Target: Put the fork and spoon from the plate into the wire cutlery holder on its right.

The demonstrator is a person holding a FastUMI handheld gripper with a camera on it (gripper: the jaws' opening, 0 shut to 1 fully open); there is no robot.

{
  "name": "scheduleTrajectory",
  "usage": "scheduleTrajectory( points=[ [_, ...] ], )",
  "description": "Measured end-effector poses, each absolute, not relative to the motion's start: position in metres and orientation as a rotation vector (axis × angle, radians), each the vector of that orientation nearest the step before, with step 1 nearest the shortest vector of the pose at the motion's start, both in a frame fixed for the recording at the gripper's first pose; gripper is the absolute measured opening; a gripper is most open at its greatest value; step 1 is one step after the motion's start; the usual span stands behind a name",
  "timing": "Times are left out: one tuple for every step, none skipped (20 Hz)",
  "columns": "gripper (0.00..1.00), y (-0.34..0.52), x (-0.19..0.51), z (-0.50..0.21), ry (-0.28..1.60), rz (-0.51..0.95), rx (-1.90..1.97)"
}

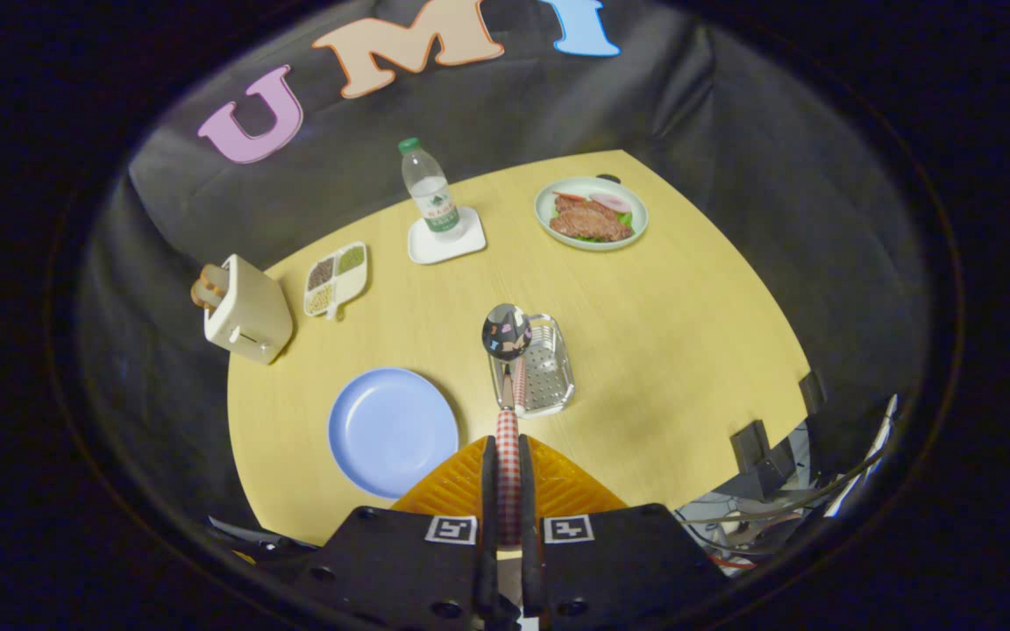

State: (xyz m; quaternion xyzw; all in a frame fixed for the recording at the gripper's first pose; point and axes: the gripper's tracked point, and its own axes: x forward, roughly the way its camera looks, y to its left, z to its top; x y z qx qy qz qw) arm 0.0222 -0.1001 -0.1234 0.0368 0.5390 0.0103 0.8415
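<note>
While the tool (508,464) clamps the spoon (507,337), its bowl seemingly overhangs the holder (544,368).

dim booth | table (645,350) evenly lit | edges curved | sharp focus

Fisheye view from on the gripper (508,491), looking forward along its fingers and steeply down onto the counter (689,350) from well above. Whole counter top taken in, with the booth wall (733,131) beyond its far edge.
</note>
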Motion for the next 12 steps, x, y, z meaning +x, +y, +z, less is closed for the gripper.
scheduleTrajectory(
  points=[
    [0.14, -0.101, 0.024, -0.127, 1.18, 0.017, 0.085],
    [0.14, -0.103, 0.027, -0.131, 1.215, 0.009, 0.088],
    [0.14, -0.105, 0.03, -0.134, 1.248, -0.002, 0.089],
    [0.14, -0.104, 0.035, -0.137, 1.278, -0.01, 0.084],
    [0.14, -0.105, 0.038, -0.141, 1.309, -0.016, 0.077],
    [0.14, -0.105, 0.039, -0.146, 1.346, -0.016, 0.067],
    [0.14, -0.106, 0.038, -0.151, 1.387, -0.017, 0.045],
    [0.14, -0.107, 0.038, -0.157, 1.424, -0.018, 0.016],
    [0.14, -0.108, 0.04, -0.162, 1.453, -0.02, -0.008],
    [0.14, -0.107, 0.043, -0.166, 1.476, -0.026, -0.02],
    [0.14, -0.106, 0.048, -0.169, 1.49, -0.032, -0.021],
    [0.14, -0.105, 0.051, -0.172, 1.506, -0.039, -0.016]
  ],
)
